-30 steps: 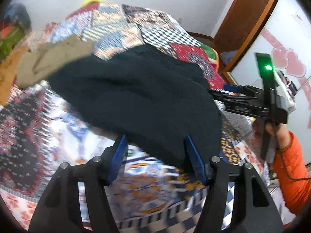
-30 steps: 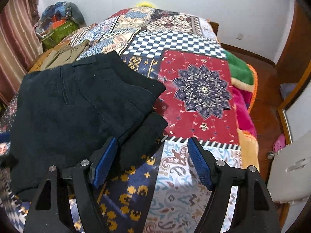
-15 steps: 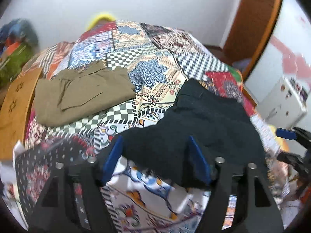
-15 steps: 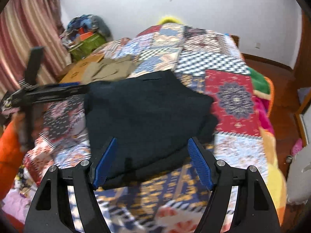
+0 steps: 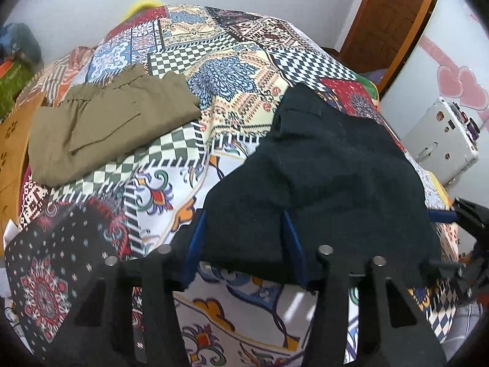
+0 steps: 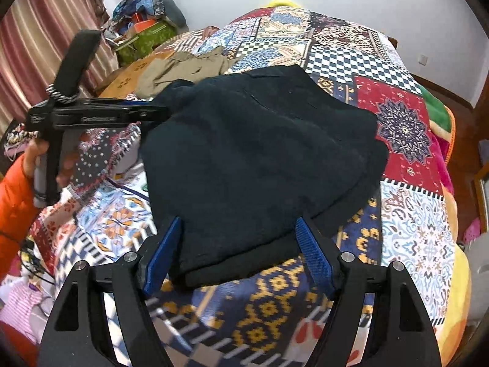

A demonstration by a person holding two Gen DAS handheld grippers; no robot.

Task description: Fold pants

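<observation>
Folded black pants lie on the patchwork quilt. My left gripper has its jaws closing. Its blue pads press a bunched near corner of the pants from both sides. From the right wrist view, the left gripper meets the left edge of the black pants, which bulges up there. My right gripper stands wide, and the near edge of the pants lies loose between its pads. The right gripper just shows at the frame's right edge in the left wrist view.
Folded khaki pants lie further up the bed. A cardboard box and a green box stand beside the bed near a striped curtain. A white case stands by the bed's other side. An orange sleeve holds the left gripper.
The left jaws have narrowed onto the pants' corner. The right gripper has slid left, so the pants' near edge now lies between its fingers instead of beside them.
</observation>
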